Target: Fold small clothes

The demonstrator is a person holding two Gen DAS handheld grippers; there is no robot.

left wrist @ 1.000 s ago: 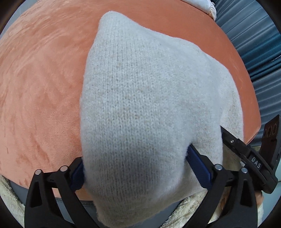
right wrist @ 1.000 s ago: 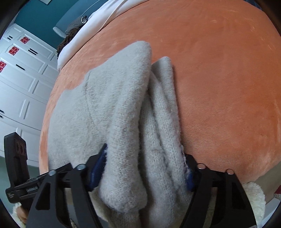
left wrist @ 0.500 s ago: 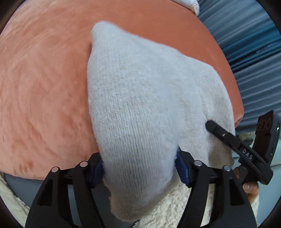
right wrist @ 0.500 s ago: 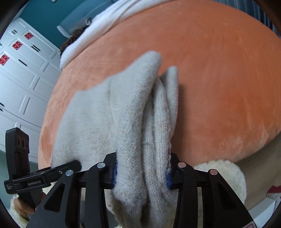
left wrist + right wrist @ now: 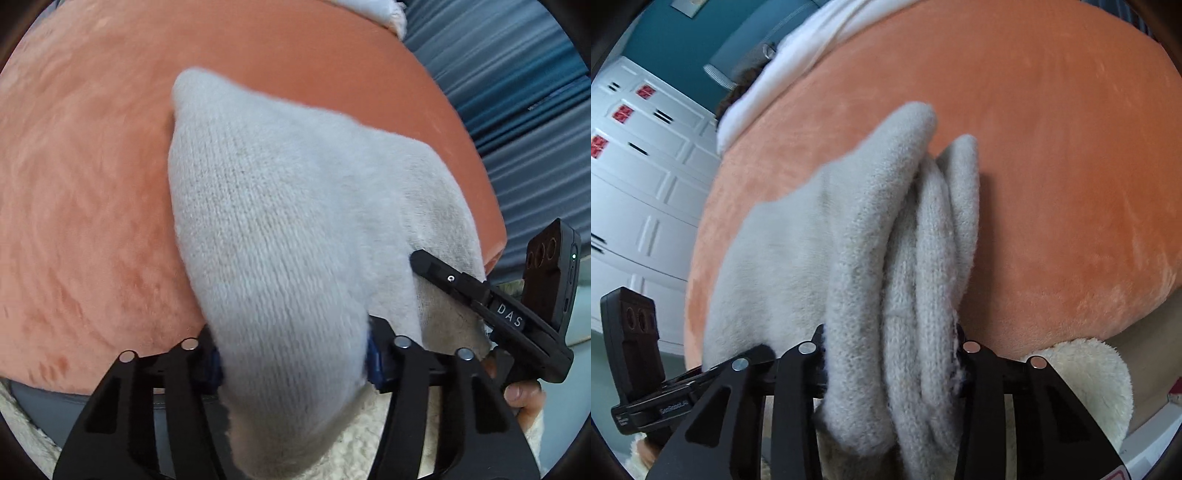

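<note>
Both sets of jaws are clamping the grey knit garment (image 5: 280, 236): the left gripper (image 5: 293, 354) is pinching one gathered end, the right gripper (image 5: 890, 354) the bunched folds, as it is draping over the orange cushion's (image 5: 1052, 147) near edge.

We see an orange plush cover (image 5: 1052, 155), white bedding (image 5: 798, 48) at its far edge, white cabinets (image 5: 639, 177) left, blue curtains (image 5: 517, 85) right.

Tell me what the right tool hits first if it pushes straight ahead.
The right tool is already clamped on the grey knit garment; straight ahead lies more of its bunched fabric, then probably the orange cushion.
</note>
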